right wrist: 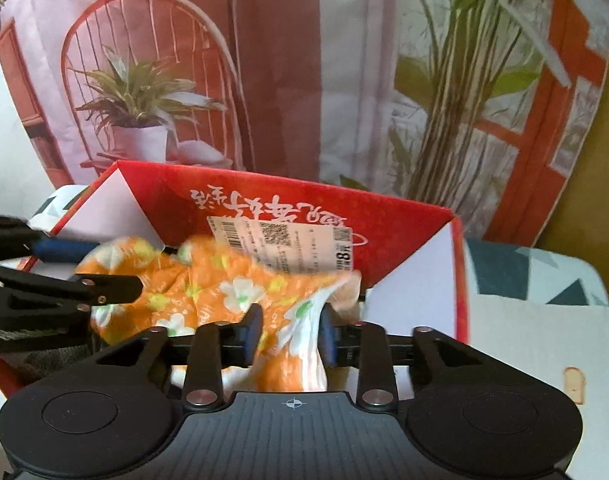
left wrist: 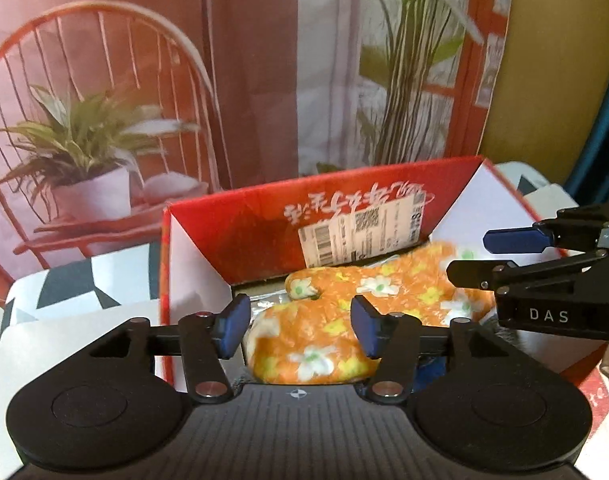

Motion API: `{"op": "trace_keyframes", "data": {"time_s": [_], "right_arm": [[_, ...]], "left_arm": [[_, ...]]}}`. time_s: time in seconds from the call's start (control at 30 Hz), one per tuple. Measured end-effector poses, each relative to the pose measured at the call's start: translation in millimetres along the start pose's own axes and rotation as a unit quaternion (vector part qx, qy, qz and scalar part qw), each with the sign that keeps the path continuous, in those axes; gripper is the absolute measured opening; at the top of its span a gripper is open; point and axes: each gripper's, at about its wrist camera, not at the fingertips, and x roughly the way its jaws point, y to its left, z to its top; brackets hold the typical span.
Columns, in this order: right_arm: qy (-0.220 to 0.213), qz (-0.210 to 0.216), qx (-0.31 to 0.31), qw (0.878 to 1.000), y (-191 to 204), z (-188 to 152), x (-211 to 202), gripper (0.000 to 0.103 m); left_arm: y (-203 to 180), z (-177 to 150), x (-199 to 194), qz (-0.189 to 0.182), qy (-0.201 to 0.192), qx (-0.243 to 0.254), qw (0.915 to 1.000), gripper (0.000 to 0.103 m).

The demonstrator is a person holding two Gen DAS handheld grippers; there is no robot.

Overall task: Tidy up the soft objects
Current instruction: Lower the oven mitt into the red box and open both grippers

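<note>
An orange cloth with white and yellow flowers (left wrist: 344,320) lies in an open red cardboard box (left wrist: 256,224). My left gripper (left wrist: 298,330) is open just above the near end of the cloth, its blue pads apart on either side. My right gripper (right wrist: 290,334) is shut on a bunched fold of the same cloth (right wrist: 208,284) over the box (right wrist: 404,236). The right gripper also shows in the left wrist view (left wrist: 500,256), at the right over the box. The left gripper shows at the left edge of the right wrist view (right wrist: 68,264).
The box has a white shipping label (left wrist: 360,232) on its far inner wall and white side flaps. It stands on a table with a black, white and teal patterned cover (right wrist: 544,276). A printed backdrop of a red chair and plants (left wrist: 104,120) hangs close behind.
</note>
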Motion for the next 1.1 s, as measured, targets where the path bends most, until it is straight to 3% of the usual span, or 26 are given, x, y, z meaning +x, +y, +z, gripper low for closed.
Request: {"op": "trace_keyframes", "data": {"time_s": [0.27,0.47,0.57,0.63,0.67,0.9,1.1], "right_arm": [[-0.059,0.023,0.007,0.998,3.9,-20.2,-48.0,0.042],[-0.104,0.026,-0.004,0.994,20.3,-48.3,-85.7,0.045],[-0.123,0.028,-0.006,0.992,29.0,-63.7,-103.1,0.055],[-0.136,0.032,-0.003,0.990,33.7,-74.6,-114.5,0.066],[-0.142,0.033,0.000,0.989,35.5,-79.1,-119.1,0.069],[-0.168,0.047,0.009,0.985,47.6,-112.2,-145.3,0.101],[-0.174,0.068,0.030,0.982,53.0,-137.9,-158.3,0.103]], "left_arm": [[-8.2,-23.0,-55.1,0.001,-0.045,-0.018,0.9988,0.059],[-10.9,-56.6,-92.5,0.001,-0.076,-0.034,0.9965,0.068],[-9.8,-72.5,-107.8,0.004,-0.092,-0.044,0.9948,0.076],[-9.7,-84.3,-119.6,0.008,-0.105,-0.047,0.9933,0.091],[-9.4,-90.1,-125.5,0.008,-0.112,-0.049,0.9925,0.094],[-5.7,-126.5,-151.1,0.006,-0.125,-0.056,0.9906,0.103],[-3.1,-153.5,-156.7,0.008,-0.118,-0.073,0.9902,0.103]]}}
